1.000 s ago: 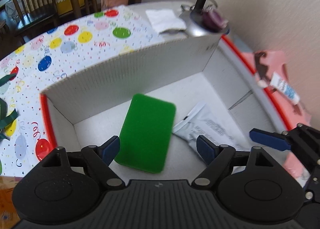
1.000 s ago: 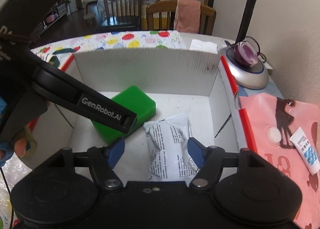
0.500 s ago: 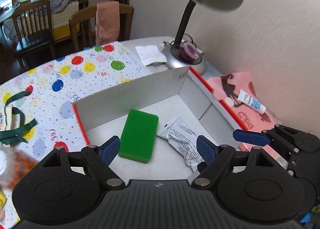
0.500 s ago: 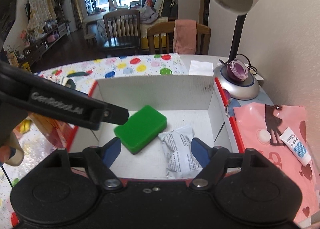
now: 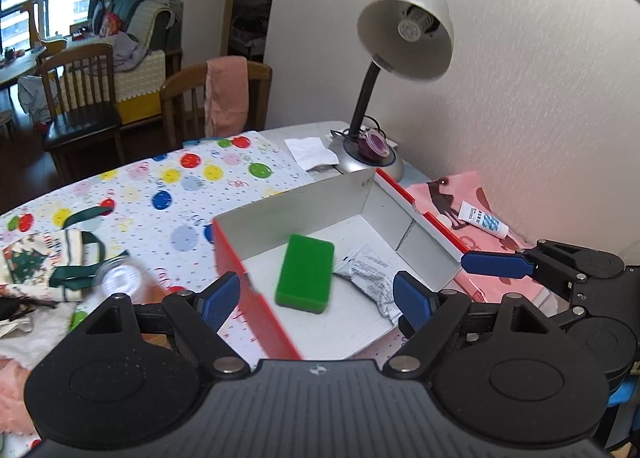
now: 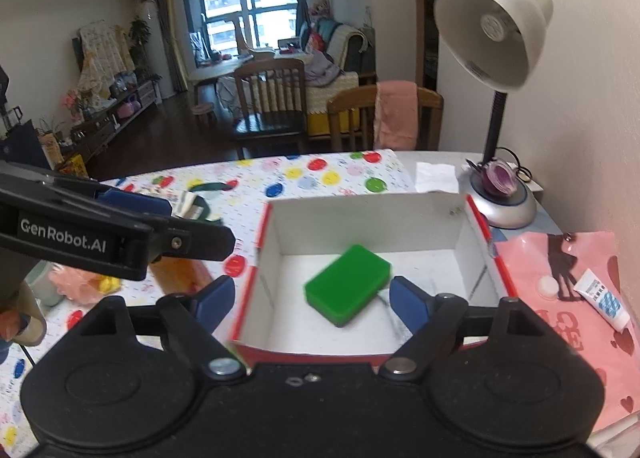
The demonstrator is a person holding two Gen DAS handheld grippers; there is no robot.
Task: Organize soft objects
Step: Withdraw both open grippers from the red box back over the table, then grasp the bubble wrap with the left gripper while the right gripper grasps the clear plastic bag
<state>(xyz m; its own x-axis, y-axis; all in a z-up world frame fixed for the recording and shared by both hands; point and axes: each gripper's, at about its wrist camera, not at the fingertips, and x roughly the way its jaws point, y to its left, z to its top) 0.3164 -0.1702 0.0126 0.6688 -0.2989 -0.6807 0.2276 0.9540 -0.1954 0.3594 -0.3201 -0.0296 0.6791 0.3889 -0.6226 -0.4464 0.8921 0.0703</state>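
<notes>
A green sponge lies flat inside a white cardboard box with red rims, beside a crumpled silver packet. The sponge and box also show in the right wrist view. My left gripper is open and empty, raised above the box's near edge. My right gripper is open and empty, also raised in front of the box. The left gripper's body shows at the left of the right wrist view, and the right gripper's finger at the right of the left wrist view.
A desk lamp stands behind the box by the wall. A pink sheet with a small white tube lies right of the box. A balloon-print cloth covers the table, with a fabric bag and plastic cup at left.
Both grippers have pulled up and back from inside the box, so the box and its contents look smaller and farther. The sponge and packet stay in the box.
</notes>
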